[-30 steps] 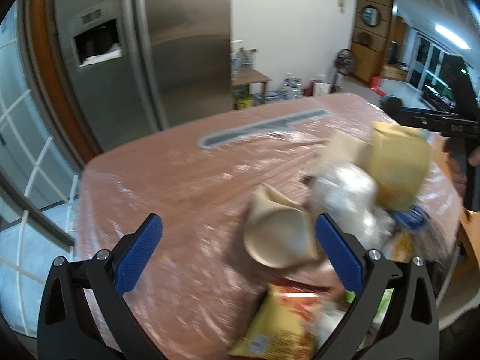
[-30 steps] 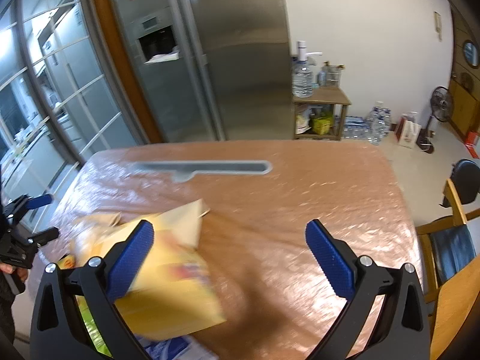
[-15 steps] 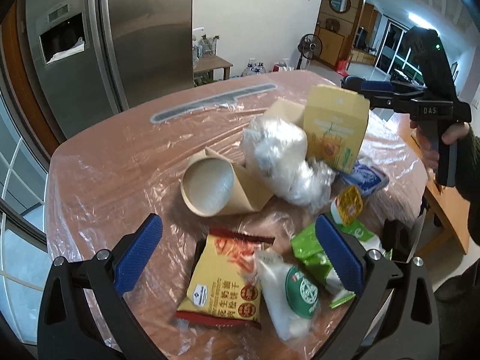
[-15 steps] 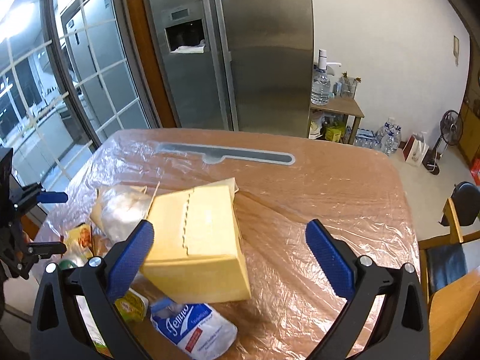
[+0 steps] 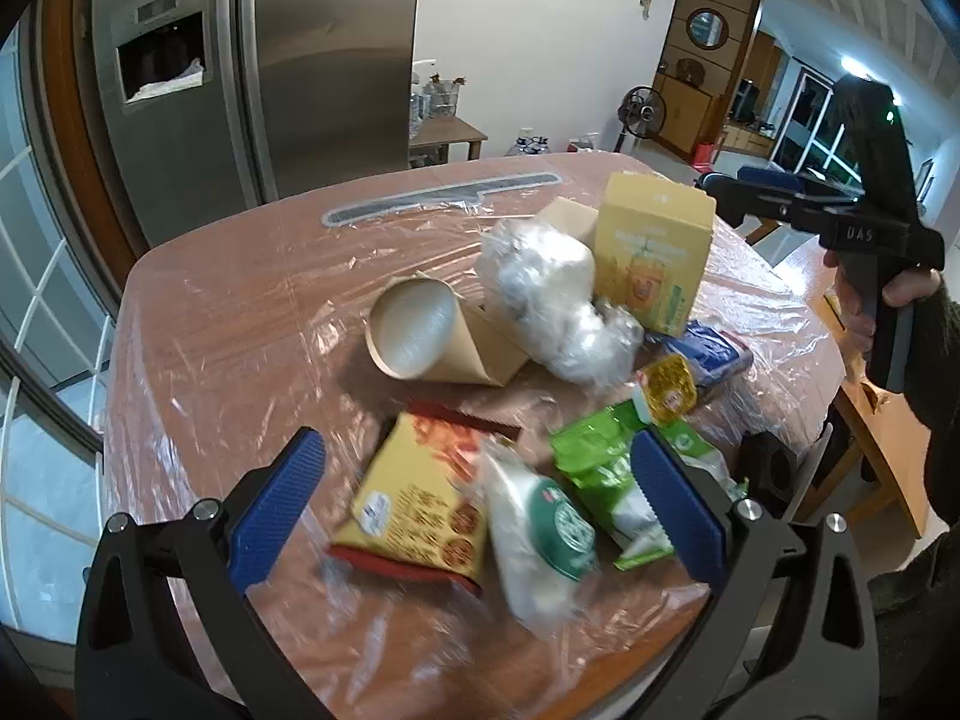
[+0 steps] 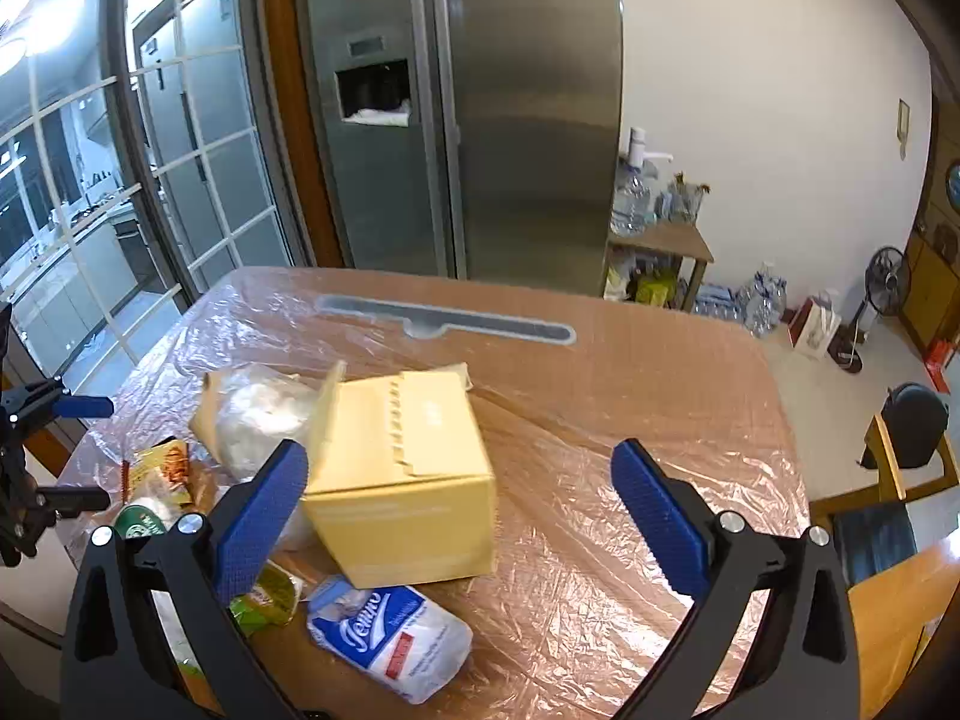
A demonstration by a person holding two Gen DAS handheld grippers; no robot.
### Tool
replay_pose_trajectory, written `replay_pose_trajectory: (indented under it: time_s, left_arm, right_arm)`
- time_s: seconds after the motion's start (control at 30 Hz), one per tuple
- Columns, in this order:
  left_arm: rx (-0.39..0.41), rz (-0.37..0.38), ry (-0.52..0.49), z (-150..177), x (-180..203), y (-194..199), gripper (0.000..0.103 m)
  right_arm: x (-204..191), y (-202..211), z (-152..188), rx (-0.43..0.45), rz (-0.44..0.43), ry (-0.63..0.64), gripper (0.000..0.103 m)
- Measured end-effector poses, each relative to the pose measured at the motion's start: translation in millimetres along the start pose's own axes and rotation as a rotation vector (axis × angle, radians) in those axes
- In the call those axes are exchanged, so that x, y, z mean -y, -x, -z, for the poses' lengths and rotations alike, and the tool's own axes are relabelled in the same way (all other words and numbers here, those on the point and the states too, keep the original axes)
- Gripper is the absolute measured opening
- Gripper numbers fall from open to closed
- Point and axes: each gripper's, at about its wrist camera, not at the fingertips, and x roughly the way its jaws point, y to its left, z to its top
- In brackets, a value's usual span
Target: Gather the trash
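Left gripper (image 5: 477,495) spread wide, empty, hovering right over the yellow snack packet (image 5: 417,504) and white pouch (image 5: 540,540), long axes running away from it. Right gripper (image 6: 459,513) also wide, empty; yellow carton (image 6: 402,480) sits just ahead-left, tissue pack (image 6: 390,636) nearer.

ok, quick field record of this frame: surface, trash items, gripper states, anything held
surface: wooden table under clear plastic sheet
trash pile: yellow carton, paper cone cup on its side, crumpled clear plastic bag, tissue pack, green wrapper, yellow snack packet, white pouch with green logo, small yellow sachet
left gripper: open, above near edge of pile, holds nothing
right gripper: open, yellow carton between fingers, no contact
background: steel fridge
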Motion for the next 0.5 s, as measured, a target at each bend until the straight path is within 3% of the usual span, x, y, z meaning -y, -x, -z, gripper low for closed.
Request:
replay_pose_trajectory:
  time_s: [0.17,0.2,0.27,0.43,0.5]
  left_arm:
    - [-0.007,-0.051,-0.053,8,29,-6,0.099]
    - [-0.009,-0.061,-0.055,9,33,-8,0.095]
    - [-0.019,-0.069,-0.040,11,35,-12,0.078]
    - [-0.077,-0.070,-0.013,17,32,-28,0.056]
    - [-0.085,-0.069,-0.017,20,32,-29,0.052]
  right_arm:
    - [-9,-7,8,-0.018,0.073,0.048,0.099]
    - [-8,-10,9,-0.023,0.078,0.040,0.099]
    - [-4,-16,13,-0.038,0.061,0.009,0.099]
    - [-8,-28,18,-0.061,0.092,0.050,0.099]
    - [-8,-32,19,-0.063,0.103,0.053,0.099]
